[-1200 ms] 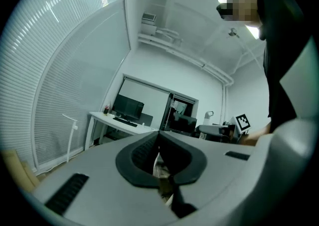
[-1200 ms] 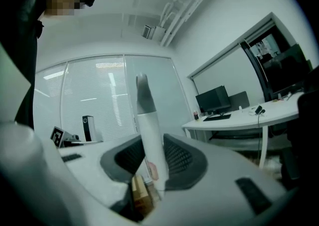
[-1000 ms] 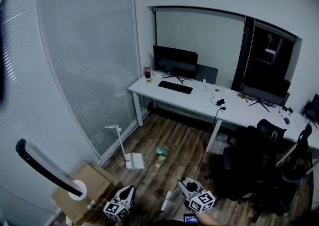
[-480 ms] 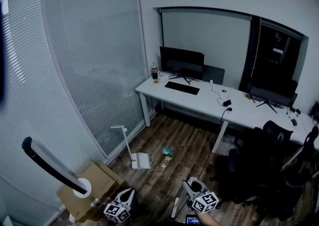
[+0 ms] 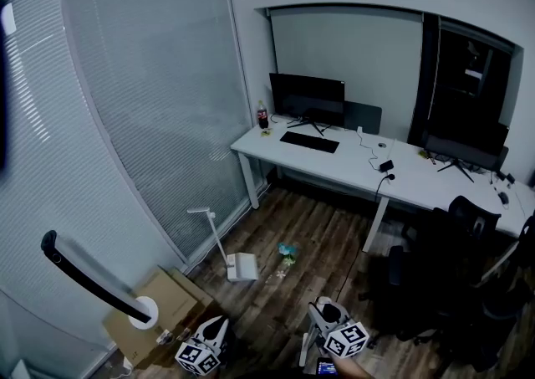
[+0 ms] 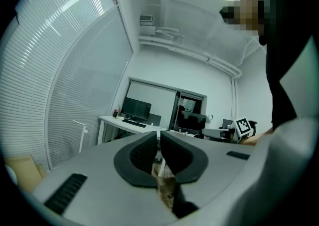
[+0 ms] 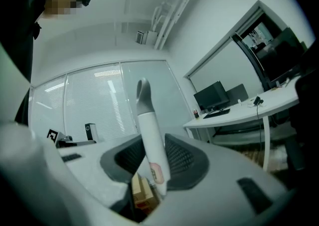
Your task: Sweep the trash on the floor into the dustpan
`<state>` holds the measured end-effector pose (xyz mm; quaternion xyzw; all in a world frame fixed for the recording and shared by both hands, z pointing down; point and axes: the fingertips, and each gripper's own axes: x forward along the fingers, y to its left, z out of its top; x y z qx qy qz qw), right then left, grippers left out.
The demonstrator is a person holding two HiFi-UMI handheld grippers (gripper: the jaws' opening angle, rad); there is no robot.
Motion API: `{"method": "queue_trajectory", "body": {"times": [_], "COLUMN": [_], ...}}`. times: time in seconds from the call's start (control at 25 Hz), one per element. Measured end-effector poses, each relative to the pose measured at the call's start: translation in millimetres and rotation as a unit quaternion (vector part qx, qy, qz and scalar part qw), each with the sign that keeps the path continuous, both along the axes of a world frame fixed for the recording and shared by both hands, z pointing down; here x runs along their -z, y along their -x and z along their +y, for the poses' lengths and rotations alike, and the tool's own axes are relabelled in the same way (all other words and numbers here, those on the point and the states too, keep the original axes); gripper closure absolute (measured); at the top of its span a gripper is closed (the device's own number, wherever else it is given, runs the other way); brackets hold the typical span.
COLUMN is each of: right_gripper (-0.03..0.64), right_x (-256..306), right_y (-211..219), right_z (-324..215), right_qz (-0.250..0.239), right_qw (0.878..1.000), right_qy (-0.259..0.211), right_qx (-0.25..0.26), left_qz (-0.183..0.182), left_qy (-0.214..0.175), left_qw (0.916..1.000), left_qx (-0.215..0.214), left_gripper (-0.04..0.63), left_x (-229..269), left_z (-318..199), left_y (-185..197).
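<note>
A white dustpan (image 5: pixel 241 267) with a tall upright handle stands on the wooden floor by the glass wall. To its right lies a small pile of trash (image 5: pixel 287 253). My right gripper (image 5: pixel 324 320), near the bottom of the head view, is shut on the white broom handle (image 5: pixel 306 349); in the right gripper view that handle (image 7: pixel 149 137) stands clamped between the pads of my right gripper (image 7: pixel 152 155). My left gripper (image 5: pixel 209 345) is low at the bottom left. In the left gripper view the jaws of my left gripper (image 6: pixel 159 142) have just been opening to a narrow slit, with nothing between them.
A cardboard box (image 5: pixel 155 314) sits on the floor left of my left gripper, with a black curved bar on a white disc (image 5: pixel 84 277) above it. A white desk (image 5: pixel 351 164) with a monitor (image 5: pixel 307 99) stands beyond the trash. Black office chairs (image 5: pixel 443 277) fill the right side.
The head view has shifted, so the desk, dustpan and trash sit further right and lower. Both grippers have drifted right along the bottom edge, the broom handle still in the right one.
</note>
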<state>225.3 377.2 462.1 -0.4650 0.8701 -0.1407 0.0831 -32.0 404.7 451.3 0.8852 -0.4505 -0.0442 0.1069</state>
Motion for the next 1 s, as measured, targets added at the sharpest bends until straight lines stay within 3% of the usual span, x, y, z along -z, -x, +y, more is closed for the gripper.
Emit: {"method": "queue_trajectory", "body": {"times": [0.52, 1.0], "right_gripper": [0.503, 0.503], "right_x": [-7, -5], "right_y": [-13, -4], "right_z": [-31, -130], "right_qz": [0.002, 0.006], "right_qw": [1.0, 0.999], "right_qy": [0.006, 0.039], "right_qx": [-0.003, -0.015], "left_qz": [0.005, 0.045], "left_qy": [0.008, -0.003], "left_qw": [0.9999, 0.999], "left_qx": [0.007, 0.004], "left_gripper": [0.578, 0.563], "left_x": [-9, -8], "left_z": [-31, -158], "left_y": [-2, 26]}}
